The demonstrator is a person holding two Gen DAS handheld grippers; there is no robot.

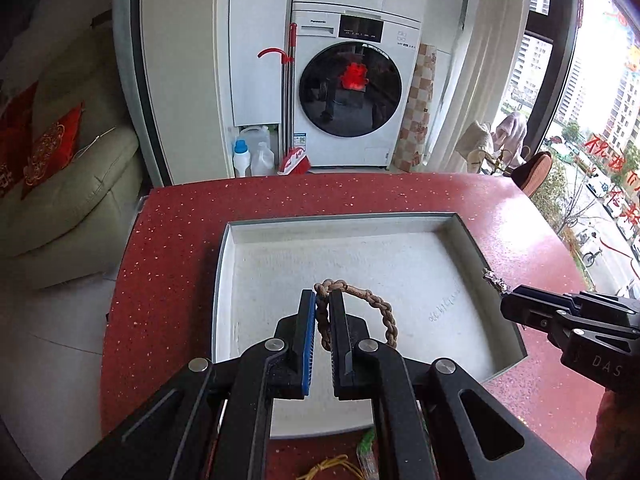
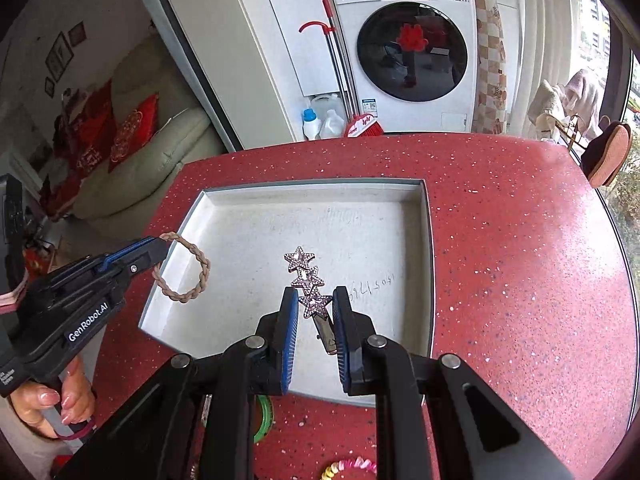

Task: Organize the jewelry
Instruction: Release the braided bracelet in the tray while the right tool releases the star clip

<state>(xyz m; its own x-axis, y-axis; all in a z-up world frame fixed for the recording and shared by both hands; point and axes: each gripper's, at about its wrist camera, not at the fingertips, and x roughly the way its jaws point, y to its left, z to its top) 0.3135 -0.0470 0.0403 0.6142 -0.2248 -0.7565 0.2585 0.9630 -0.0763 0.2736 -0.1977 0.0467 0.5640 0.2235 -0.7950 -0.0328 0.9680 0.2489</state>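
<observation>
while clamped on a braided cord bracelet [image 1: 362, 308], left hand-held gripper [image 1: 323, 300] above white tray's raised rim [image 1: 472, 236]; right hand-held gripper [image 2: 315, 304] pinching rhinestone star clip [image 2: 308, 280]; speckled red tabletop [image 2: 520, 240] around.

A red speckled table [image 2: 520, 240] with a rounded edge carries everything. A shallow white square tray [image 2: 426, 240] sits on it, its pale floor bare apart from some faint handwriting. On the red surface at the near side of the tray lie a green ring [image 2: 264, 416], a yellow cord [image 1: 332, 466] and a pink and yellow scrunchie [image 2: 350, 466].
</observation>
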